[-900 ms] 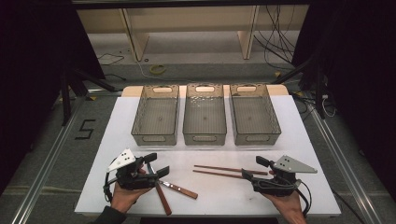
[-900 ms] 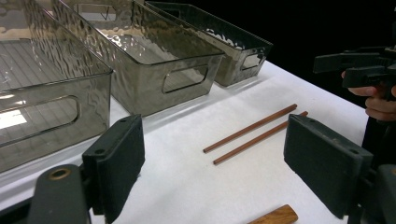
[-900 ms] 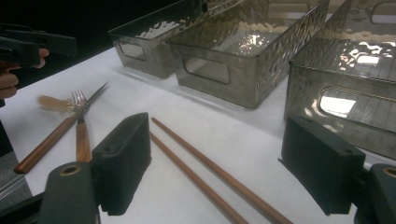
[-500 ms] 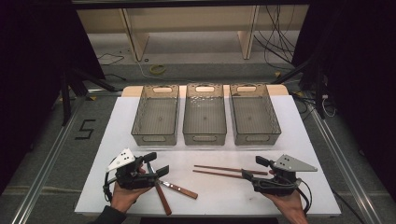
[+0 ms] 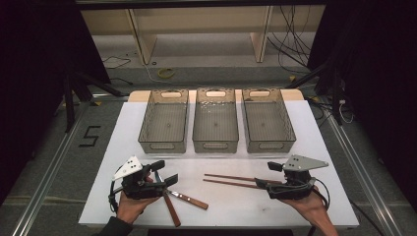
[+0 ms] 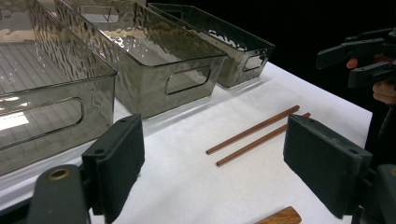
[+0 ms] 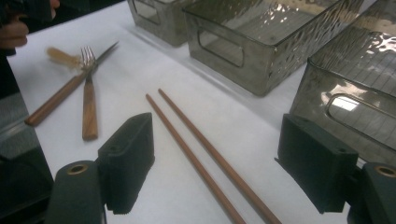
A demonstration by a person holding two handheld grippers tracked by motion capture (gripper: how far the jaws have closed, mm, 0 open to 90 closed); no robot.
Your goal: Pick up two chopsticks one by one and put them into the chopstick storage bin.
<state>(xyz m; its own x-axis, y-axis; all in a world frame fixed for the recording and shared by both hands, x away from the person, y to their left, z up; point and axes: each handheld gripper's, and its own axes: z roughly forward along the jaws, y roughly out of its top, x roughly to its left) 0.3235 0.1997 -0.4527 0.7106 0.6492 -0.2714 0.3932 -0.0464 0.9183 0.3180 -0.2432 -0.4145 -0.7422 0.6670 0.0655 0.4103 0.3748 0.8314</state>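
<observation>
Both grippers stood open and empty over the white desk: the left gripper hovered by the wooden-handled fork and knife, the right gripper straddled the ends of the two slender brown chopsticks, which lay side by side before the three ripple-walled smoky plastic bins. The step looked like lining up for a first pick; next, the right jaws would need to lower and close squarely, since thin round sticks roll easily.

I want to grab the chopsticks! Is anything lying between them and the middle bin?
No. In the high view, only bare white table lies between the chopsticks and the middle bin.
</observation>
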